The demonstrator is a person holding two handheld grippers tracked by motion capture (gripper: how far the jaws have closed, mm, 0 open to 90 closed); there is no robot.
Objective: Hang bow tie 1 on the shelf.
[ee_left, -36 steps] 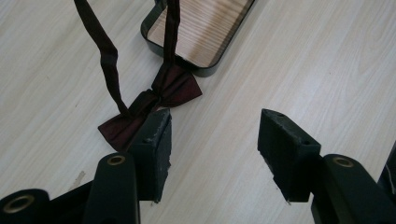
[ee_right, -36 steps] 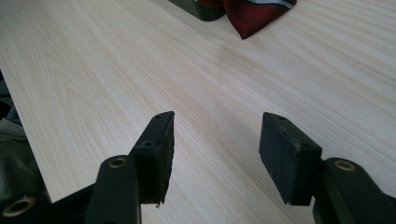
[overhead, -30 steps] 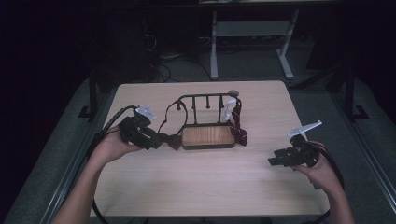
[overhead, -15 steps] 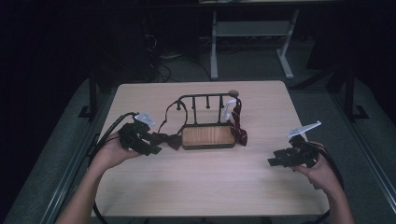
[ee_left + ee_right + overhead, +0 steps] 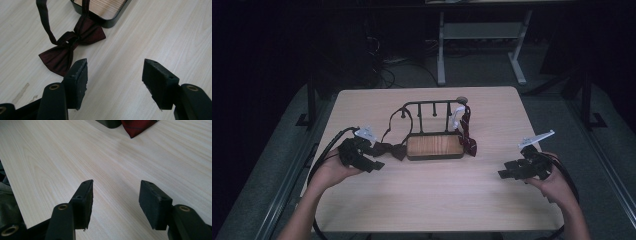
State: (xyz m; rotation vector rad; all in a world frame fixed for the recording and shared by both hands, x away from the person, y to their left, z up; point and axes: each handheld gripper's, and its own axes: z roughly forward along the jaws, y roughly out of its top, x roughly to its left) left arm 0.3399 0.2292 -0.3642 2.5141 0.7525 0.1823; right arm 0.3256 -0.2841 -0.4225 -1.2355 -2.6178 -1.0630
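My left gripper (image 5: 115,75) has its jaws standing wide with nothing between them; they have just been opening further. The dark red bow tie (image 5: 72,47) lies flat on the table (image 5: 427,195), just ahead of my left-side finger (image 5: 78,82) and a little to its left, almost touching the tip, with its strap running up and away toward the rack (image 5: 434,127) with the wooden base. My right gripper (image 5: 115,197) is also open and empty, well apart from the rack, and only a corner of the red tie (image 5: 137,126) lies far ahead of its fingers.

I think the risk is here: the bow is not centred between my left fingers. If I close now, I may catch only one wing, or push the cloth away and pinch the table. Also, the strap seems hung on the rack, so a hard pull could drag or tip it.
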